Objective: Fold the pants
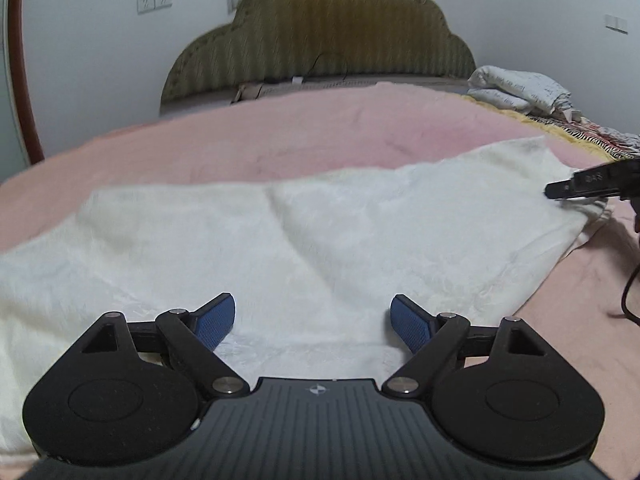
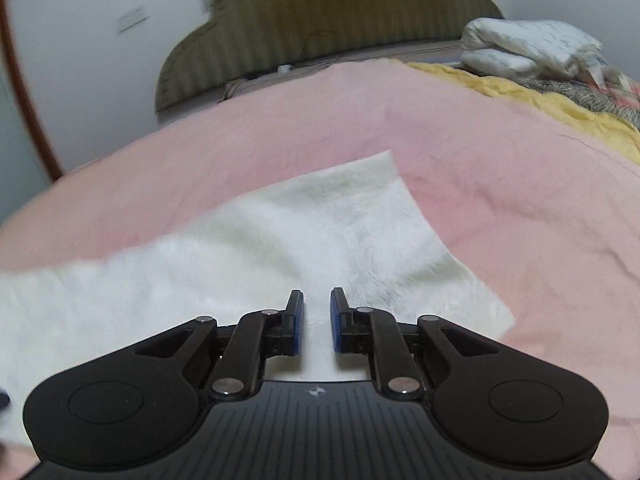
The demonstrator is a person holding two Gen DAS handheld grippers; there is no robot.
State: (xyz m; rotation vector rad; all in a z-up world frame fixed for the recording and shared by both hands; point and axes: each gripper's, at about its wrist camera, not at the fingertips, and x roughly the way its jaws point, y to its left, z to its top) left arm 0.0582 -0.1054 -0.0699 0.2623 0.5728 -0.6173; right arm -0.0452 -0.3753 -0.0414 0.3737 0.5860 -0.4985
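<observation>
The left tool [image 1: 312, 320] hovers low over the white fleecy pants [image 1: 280, 248], its blue pads spread wide and gripping nothing. The right tool [image 2: 317, 322] sits over one end of the pants [image 2: 320, 232], its pads close together but with a gap, nothing pinched between them. The pants lie flat on the bed's pink blanket [image 1: 280, 140], long axis running left to right across both views.

The right tool [image 2: 317, 322], jaws slightly parted, hovers over white pants [image 2: 280, 240] on a pink blanket [image 2: 480, 180].
</observation>
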